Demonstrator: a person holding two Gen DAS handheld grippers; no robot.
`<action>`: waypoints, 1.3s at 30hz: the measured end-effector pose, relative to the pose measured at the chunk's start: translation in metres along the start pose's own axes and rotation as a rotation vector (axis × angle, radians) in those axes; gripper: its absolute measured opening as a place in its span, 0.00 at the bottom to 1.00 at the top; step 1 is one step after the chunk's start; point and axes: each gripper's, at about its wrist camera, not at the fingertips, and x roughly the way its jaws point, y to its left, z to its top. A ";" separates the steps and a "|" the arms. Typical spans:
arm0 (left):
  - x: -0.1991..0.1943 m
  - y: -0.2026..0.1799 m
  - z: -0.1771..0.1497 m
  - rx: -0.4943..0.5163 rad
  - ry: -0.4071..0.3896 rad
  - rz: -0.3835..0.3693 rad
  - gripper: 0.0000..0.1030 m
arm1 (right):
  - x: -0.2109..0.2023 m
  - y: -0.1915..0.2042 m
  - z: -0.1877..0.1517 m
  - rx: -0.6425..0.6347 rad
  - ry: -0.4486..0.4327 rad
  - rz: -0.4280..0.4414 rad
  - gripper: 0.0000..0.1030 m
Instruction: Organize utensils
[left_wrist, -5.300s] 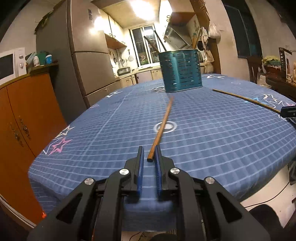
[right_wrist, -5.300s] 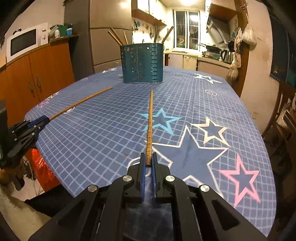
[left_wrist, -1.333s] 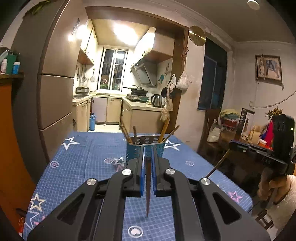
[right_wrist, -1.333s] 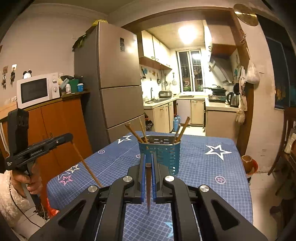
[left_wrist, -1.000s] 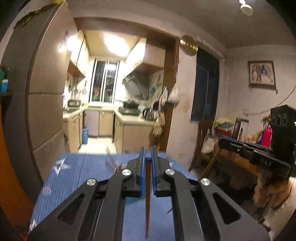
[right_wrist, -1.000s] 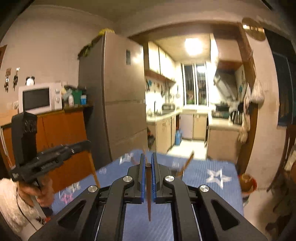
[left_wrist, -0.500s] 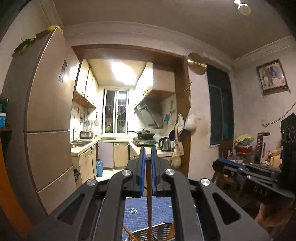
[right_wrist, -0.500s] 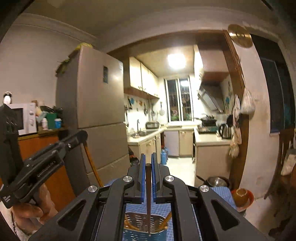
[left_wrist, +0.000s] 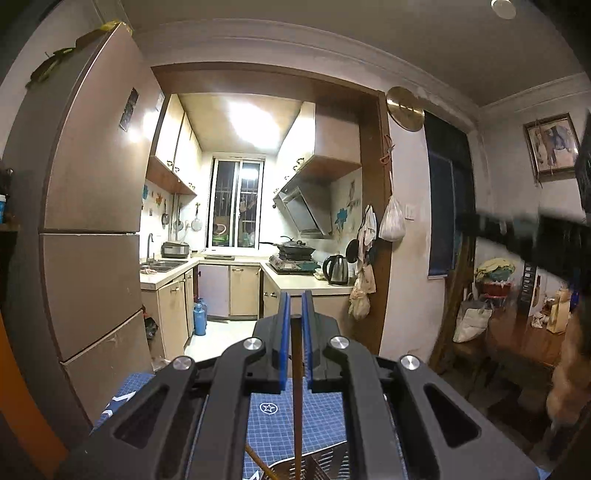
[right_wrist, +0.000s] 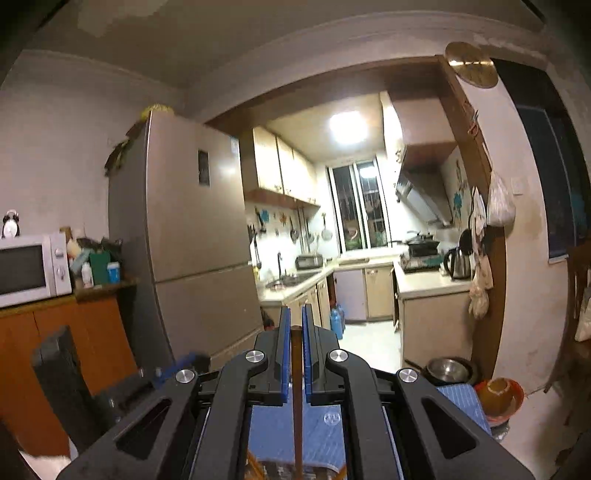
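My left gripper (left_wrist: 294, 317) is shut on a brown wooden chopstick (left_wrist: 296, 398) that hangs straight down between its blue pads. The chopstick's lower end reaches into the perforated utensil holder (left_wrist: 325, 465), whose rim shows at the bottom edge. Another chopstick (left_wrist: 256, 459) leans inside the holder. My right gripper (right_wrist: 294, 319) is shut on a second chopstick (right_wrist: 297, 406), also hanging down over the holder's rim (right_wrist: 273, 469). Each gripper shows blurred in the other's view: the right one (left_wrist: 524, 236), the left one (right_wrist: 177, 363).
The blue star-patterned tablecloth (left_wrist: 273, 417) lies below. A tall fridge (left_wrist: 85, 229) stands left, with an orange cabinet and microwave (right_wrist: 29, 269) beside it. The kitchen doorway (left_wrist: 373, 221) is ahead. A chair and a cluttered side table (left_wrist: 517, 332) stand right.
Both grippers have lifted the chopsticks off the table, turned them upright and carried them over the holder. In the last half second the holder has slid lower in both views.
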 end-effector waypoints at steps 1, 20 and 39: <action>0.002 0.001 -0.002 0.005 0.004 -0.001 0.05 | 0.004 0.000 0.002 -0.004 0.000 -0.006 0.07; 0.004 0.003 -0.014 0.008 0.091 0.040 0.72 | 0.026 -0.015 -0.074 0.022 0.136 -0.049 0.62; -0.200 -0.046 -0.076 0.164 0.333 0.286 0.95 | -0.236 0.030 -0.169 -0.096 0.157 -0.194 0.96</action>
